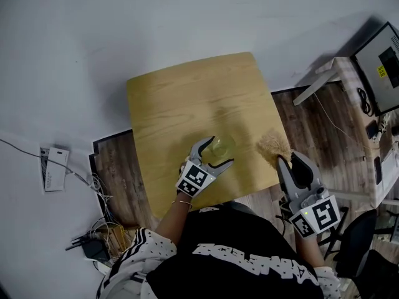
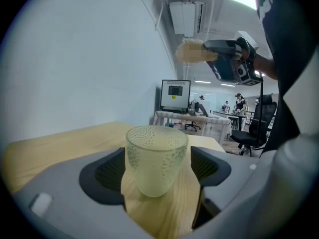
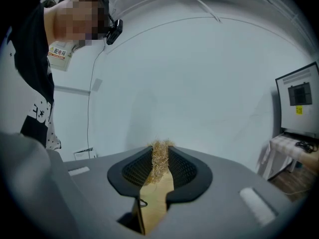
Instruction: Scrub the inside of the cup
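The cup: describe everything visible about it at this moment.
The cup is a pale green, translucent tumbler with a dimpled wall, tapering to a rounded base; glass or plastic, I cannot tell. It stands upright and looks empty on the wooden table, between the open jaws of the left gripper, whose pads flank it without pressing.

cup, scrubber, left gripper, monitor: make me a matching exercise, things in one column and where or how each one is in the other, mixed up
Column 1
1. cup
2. scrubber
3. left gripper
4. monitor

Column 2
A. on the white desk at the far right
B. jaws open, one on either side of the cup
C. upright on the wooden table
D. clamped in the right gripper

Pairs: 1-C, 2-D, 3-B, 4-A
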`<action>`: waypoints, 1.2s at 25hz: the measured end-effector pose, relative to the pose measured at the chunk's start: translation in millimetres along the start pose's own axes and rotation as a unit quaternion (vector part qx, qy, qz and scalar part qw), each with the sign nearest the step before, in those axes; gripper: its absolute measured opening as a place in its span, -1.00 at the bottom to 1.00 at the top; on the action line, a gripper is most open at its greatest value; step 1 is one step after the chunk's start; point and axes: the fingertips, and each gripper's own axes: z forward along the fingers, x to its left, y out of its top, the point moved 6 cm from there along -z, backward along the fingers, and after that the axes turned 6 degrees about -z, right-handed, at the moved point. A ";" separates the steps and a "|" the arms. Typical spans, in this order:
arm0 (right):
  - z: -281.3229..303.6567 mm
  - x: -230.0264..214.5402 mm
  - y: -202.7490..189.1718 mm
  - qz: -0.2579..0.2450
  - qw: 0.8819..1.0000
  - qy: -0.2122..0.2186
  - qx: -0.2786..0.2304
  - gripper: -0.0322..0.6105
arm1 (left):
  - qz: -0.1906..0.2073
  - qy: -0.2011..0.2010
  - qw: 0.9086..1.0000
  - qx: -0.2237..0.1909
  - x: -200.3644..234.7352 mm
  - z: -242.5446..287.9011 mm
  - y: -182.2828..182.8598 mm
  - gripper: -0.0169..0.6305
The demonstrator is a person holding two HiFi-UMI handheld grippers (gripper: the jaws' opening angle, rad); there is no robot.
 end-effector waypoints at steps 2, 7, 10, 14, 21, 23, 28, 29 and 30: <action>-0.7 0.1 1.1 -0.003 1.000 -0.004 0.000 -0.57 | 0.006 -0.007 1.000 0.008 -0.5 4.6 -1.4 0.27; -3.4 1.6 -0.3 -0.005 1.000 -0.012 0.002 -0.57 | 0.001 -0.015 1.000 0.009 -0.8 9.7 -2.0 0.27; -5.9 1.7 -1.5 -0.005 1.000 -0.015 0.004 -0.57 | 0.004 -0.010 1.000 0.014 -0.8 10.8 -1.1 0.20; -8.1 0.2 -2.7 -0.006 1.000 -0.016 0.004 -0.57 | 0.012 -0.011 1.000 0.024 -4.4 10.0 -0.1 0.19; -4.5 2.1 -10.7 -0.014 1.000 0.002 0.011 -0.57 | 0.052 -0.021 0.997 0.058 -19.6 0.8 8.9 0.18; -0.6 3.9 -12.5 -0.021 1.000 0.017 0.016 -0.57 | 0.070 -0.019 0.996 0.059 -23.0 -3.5 18.4 0.18; 8.0 14.3 -18.1 -0.055 0.996 0.060 0.036 -0.58 | 0.123 -0.003 0.991 0.054 -31.5 -16.0 46.6 0.18; 10.2 17.1 -20.0 -0.062 0.995 0.070 0.043 -0.58 | 0.139 0.000 0.989 0.056 -33.0 -18.5 51.3 0.18; 12.6 20.1 -21.9 -0.068 0.993 0.082 0.050 -0.58 | 0.157 0.003 0.986 0.060 -34.7 -20.9 55.4 0.18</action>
